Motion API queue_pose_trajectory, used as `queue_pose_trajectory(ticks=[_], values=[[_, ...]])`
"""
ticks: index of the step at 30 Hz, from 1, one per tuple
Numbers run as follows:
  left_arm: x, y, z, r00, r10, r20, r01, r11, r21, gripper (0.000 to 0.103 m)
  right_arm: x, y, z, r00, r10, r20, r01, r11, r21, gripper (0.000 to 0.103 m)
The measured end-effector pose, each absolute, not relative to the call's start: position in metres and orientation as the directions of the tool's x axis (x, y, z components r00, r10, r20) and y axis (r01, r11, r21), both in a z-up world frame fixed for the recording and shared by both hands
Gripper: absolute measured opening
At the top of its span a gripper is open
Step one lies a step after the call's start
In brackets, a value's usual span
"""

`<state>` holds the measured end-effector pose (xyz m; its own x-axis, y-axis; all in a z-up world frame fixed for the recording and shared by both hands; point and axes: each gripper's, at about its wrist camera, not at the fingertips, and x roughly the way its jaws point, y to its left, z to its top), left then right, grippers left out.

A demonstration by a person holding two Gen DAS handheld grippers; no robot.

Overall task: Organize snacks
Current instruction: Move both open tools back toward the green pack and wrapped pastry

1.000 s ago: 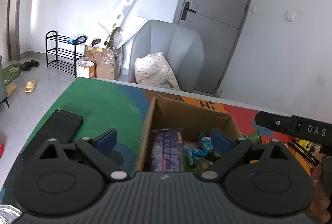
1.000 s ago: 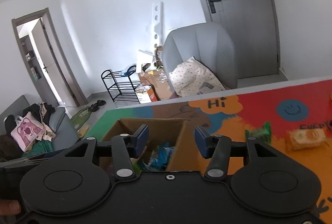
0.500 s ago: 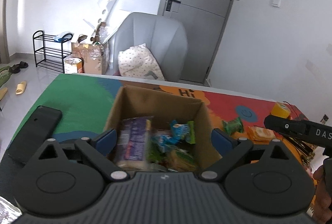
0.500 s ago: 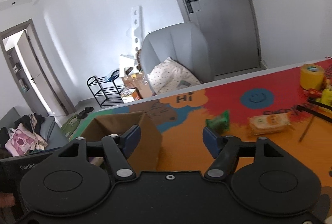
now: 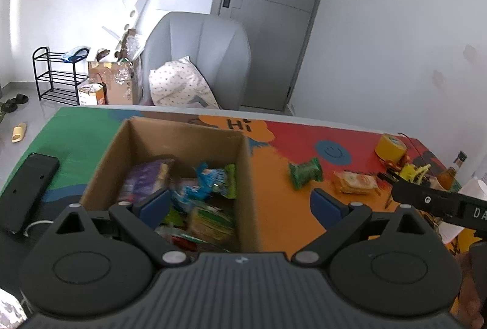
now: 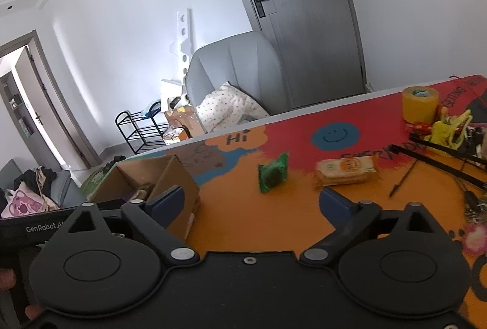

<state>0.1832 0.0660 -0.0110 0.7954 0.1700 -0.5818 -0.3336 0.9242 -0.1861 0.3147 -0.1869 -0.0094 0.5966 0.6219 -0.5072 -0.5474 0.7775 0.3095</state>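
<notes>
An open cardboard box (image 5: 246,176) holds several snack packets, purple, blue and green (image 5: 201,189); it also shows in the right wrist view (image 6: 179,176). A green packet (image 5: 305,172) (image 6: 273,173) and an orange cracker pack (image 5: 354,182) (image 6: 347,170) lie on the colourful mat to the right of the box. My left gripper (image 5: 240,204) is open and empty above the box's right wall. My right gripper (image 6: 251,201) is open and empty, above the mat just short of the green packet.
A black phone (image 5: 26,190) lies left of the box. A yellow tape roll (image 6: 420,103), a yellow clip, black rods (image 6: 441,152) and cables crowd the table's right end. A grey chair (image 5: 201,54) with a pillow stands behind the table.
Both grippers have swung right: the box has slid left in both views, and the green packet and cracker pack have come into view. The right gripper's jaws have opened wider.
</notes>
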Motion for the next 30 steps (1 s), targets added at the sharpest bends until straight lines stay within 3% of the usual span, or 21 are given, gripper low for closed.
queue_pose_trajectory(ticks=[30], values=[[0.272, -0.005, -0.022, 0.796, 0.105, -0.596, -0.263, 0.947, -0.185, 0.097, 0.376, -0.231, -0.04, 0.631, 0.551, -0.547, -0.463, 0.832, 0.306, 0.103]])
